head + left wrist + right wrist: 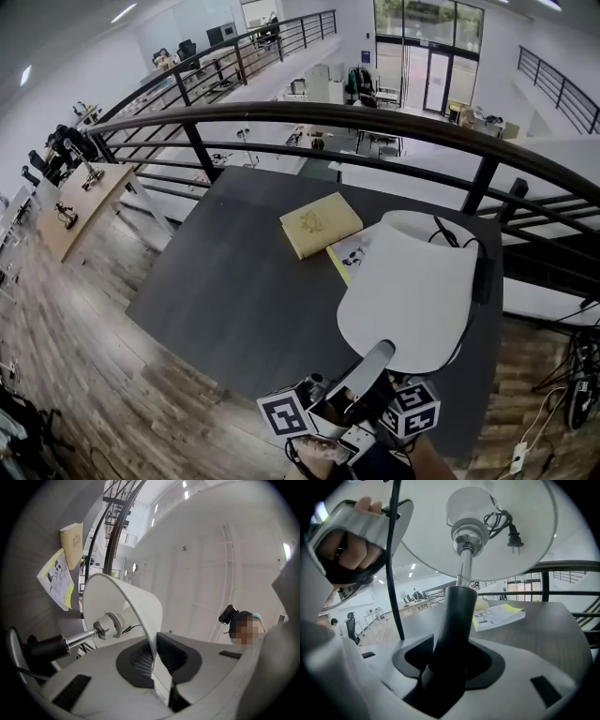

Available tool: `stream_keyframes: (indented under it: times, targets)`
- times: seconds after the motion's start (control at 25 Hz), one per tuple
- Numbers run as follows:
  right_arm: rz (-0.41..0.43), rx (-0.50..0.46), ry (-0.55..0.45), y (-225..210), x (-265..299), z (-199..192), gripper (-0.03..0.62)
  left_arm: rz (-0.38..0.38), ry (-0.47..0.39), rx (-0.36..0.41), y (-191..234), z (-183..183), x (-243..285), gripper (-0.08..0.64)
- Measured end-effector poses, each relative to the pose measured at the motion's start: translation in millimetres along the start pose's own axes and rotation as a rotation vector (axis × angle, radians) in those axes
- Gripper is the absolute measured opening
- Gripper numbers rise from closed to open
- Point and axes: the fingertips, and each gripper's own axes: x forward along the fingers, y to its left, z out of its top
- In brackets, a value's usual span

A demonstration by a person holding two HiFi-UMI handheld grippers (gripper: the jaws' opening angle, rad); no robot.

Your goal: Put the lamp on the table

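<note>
Dark table (234, 300) fills the head view, where the lamp (412, 291) shows me only its white shade, over the near right corner, a book (321, 223) beyond. Only the gripper views reveal more. My right gripper (450, 663), upright underneath, clamps the black stem (457, 616). My left gripper (154, 660), tilted sideways, pinches the shade's rim.

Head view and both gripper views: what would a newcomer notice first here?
The big white lampshade, over the right part of the dark table. The left gripper pinches its rim and the right gripper clamps the black stem. A yellowish book lies on the table near the railing.
</note>
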Motion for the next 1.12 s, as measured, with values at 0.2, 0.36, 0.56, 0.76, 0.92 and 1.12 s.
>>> stream_keyframes:
  times: [0.2, 0.36, 0.56, 0.76, 0.92, 1.12]
  targets:
    - [0.003, -0.003, 0.000, -26, 14, 9, 0.222, 0.004, -0.014, -0.004, 22, 12, 20, 0.023]
    - [-0.001, -0.005, -0.002, -44, 25, 13, 0.222, 0.000, -0.012, -0.004, 38, 19, 33, 0.023]
    - [-0.013, -0.009, -0.002, -59, 39, 16, 0.222, 0.002, -0.006, -0.009, 53, 25, 39, 0.023]
    - [-0.026, 0.005, 0.005, -67, 53, 13, 0.222, 0.007, 0.025, -0.022, 68, 30, 40, 0.023]
    - [-0.046, 0.009, 0.009, -76, 64, 12, 0.222, 0.009, 0.042, -0.042, 80, 37, 43, 0.025]
    - [-0.073, -0.003, 0.020, -87, 77, 13, 0.222, 0.012, 0.059, -0.063, 92, 47, 45, 0.026]
